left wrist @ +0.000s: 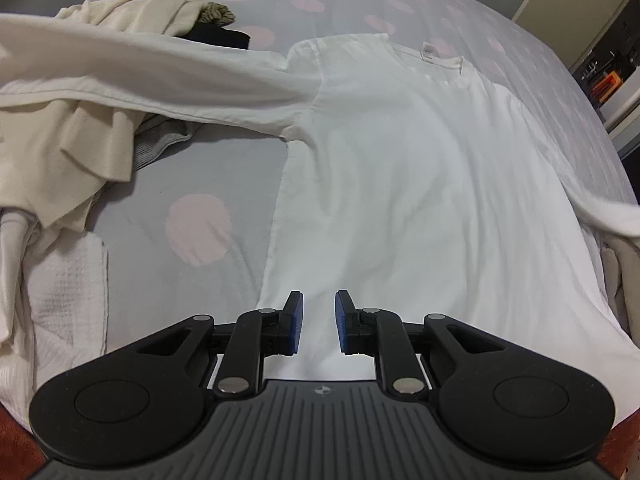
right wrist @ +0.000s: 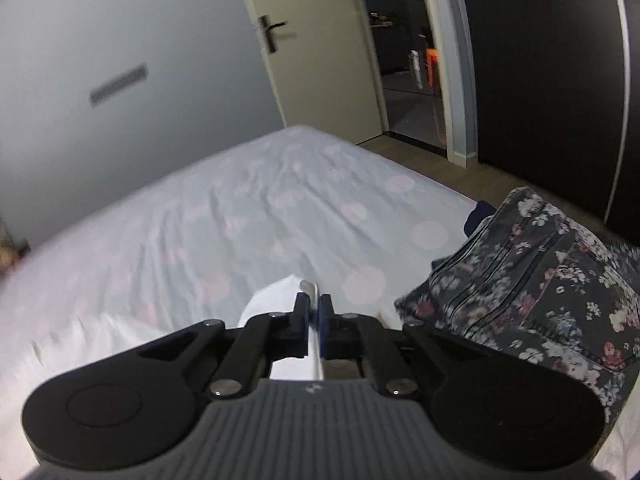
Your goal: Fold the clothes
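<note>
The left hand-held gripper [left wrist: 319, 322] hovers slightly spread over a smooth white long-sleeved shirt [left wrist: 400, 184]; the right hand-held gripper [right wrist: 314, 320] pinches its thin cloth.

Shirt [left wrist: 400, 184] spread flat on the bed [left wrist: 208, 168], collar at the far end, one sleeve [left wrist: 160, 76] stretched out left over a heap of clothes [left wrist: 68, 148]. Towel [left wrist: 68, 292] at the near left edge. Left tongs [left wrist: 319, 320] over the near hem. Right tongs [right wrist: 315, 320] pinching a bit of shirt, folded trousers [right wrist: 532, 280] just right, door [right wrist: 312, 48] beyond the bed's far corner.
</note>
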Action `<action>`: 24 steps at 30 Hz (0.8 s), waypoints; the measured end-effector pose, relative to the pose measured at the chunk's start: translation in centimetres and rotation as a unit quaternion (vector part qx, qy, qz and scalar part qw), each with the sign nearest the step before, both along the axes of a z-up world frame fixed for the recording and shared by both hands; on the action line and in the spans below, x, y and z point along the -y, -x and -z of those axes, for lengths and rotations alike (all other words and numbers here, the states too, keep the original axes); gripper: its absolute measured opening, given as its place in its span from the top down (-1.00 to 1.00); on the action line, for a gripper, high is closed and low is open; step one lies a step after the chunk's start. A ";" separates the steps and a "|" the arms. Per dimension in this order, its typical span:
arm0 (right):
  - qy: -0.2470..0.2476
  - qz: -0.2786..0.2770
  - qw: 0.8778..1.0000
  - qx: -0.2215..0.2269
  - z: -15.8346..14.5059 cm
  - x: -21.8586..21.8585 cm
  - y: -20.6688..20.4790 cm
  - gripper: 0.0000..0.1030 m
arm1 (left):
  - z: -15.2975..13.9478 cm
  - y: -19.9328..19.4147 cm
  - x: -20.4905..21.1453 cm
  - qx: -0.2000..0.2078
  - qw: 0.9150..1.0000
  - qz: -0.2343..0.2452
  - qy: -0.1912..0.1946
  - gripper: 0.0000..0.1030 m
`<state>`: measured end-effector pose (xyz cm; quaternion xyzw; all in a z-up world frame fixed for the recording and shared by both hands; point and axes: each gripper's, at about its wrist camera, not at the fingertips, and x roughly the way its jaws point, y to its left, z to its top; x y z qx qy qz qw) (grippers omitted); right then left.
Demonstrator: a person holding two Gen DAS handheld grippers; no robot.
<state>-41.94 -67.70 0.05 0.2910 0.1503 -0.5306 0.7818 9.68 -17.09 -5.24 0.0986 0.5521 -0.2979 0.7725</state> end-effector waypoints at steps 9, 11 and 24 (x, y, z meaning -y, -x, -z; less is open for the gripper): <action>-0.055 0.084 0.994 -0.049 2.5 6.0 2.3 0.90 | 0.6 0.4 1.8 -0.005 1.000 0.009 -0.008 0.64; -0.068 0.095 0.992 -0.052 4.2 7.1 2.8 0.90 | 0.5 0.3 1.8 -0.004 1.000 0.008 -0.013 0.64; -0.048 0.078 0.996 -0.008 5.2 3.9 6.1 0.38 | 2.0 0.2 2.3 -0.017 1.000 0.000 -0.020 0.63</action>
